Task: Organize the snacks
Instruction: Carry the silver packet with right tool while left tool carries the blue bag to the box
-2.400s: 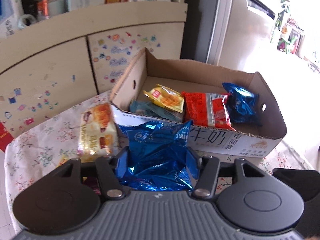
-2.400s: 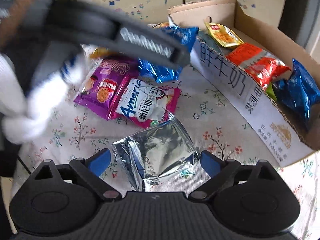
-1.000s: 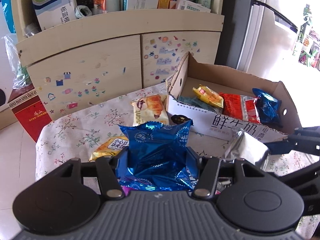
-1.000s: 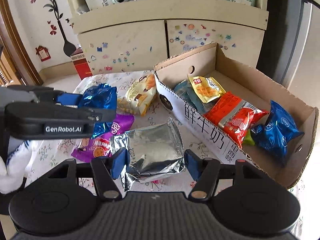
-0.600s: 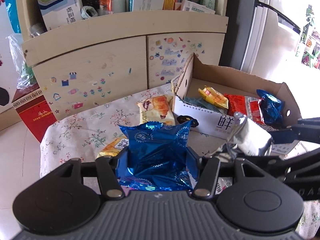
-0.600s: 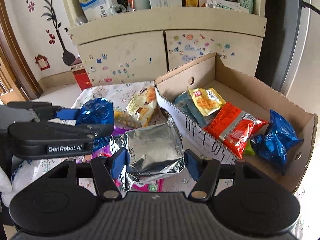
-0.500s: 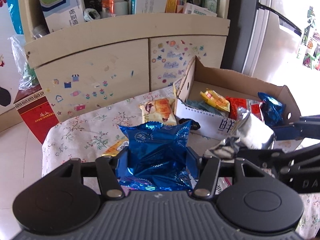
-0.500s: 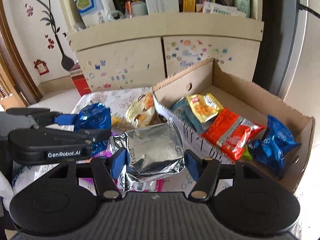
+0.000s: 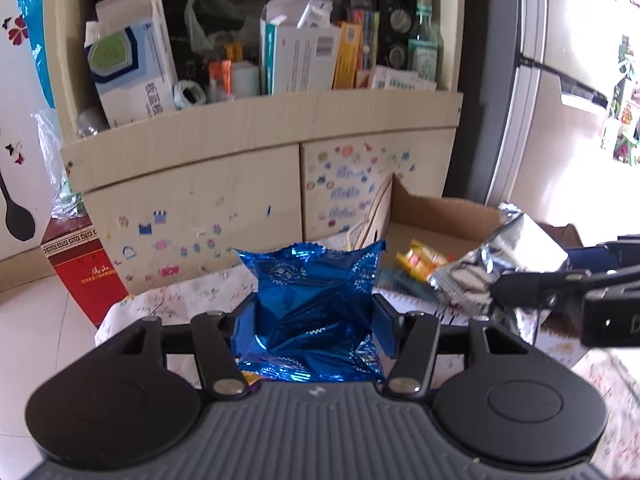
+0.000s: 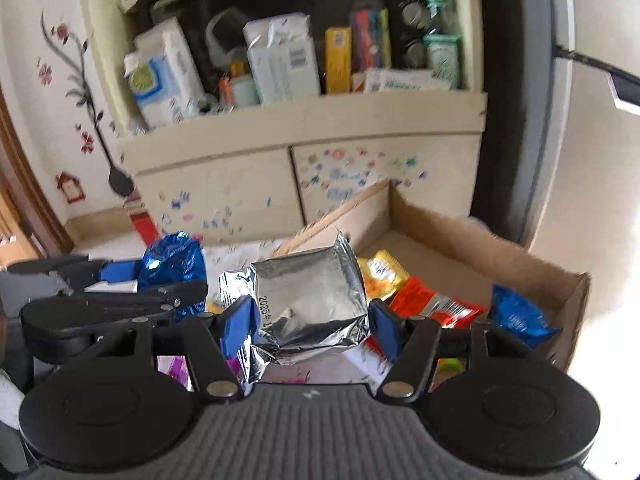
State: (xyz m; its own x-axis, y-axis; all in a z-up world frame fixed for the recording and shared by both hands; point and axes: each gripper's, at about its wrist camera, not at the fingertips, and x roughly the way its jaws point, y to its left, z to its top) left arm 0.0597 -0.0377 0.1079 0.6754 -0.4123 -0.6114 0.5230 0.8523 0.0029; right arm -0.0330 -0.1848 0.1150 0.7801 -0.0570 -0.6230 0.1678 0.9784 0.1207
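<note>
- the blue snack bag point(image 9: 316, 304) is squeezed between the two blue pads of the left gripper point(image 9: 314, 322). it is up in the air, over the table with the flowery cloth point(image 9: 176, 296).
- the silver snack bag point(image 10: 308, 304) is pinched from both sides by the right gripper point(image 10: 310, 322). it is up in the air too, near the front of the cardboard box point(image 10: 460, 240).
- the two grippers are side by side, the silver bag to the right of the blue one.
- in the box lie a yellow snack bag point(image 10: 382, 274), a red snack bag point(image 10: 436, 306) and another blue bag point(image 10: 520, 320) at the right end.
- a bit of a purple bag point(image 10: 176, 368) peeks out low down, on the table under the grippers.
- behind the table is a pale cupboard point(image 9: 200, 196) with small stickers on its doors.
- the shelf point(image 9: 280, 60) on top of it is full of boxes and bottles.
- a red box point(image 9: 82, 264) sits on the floor at the left.
</note>
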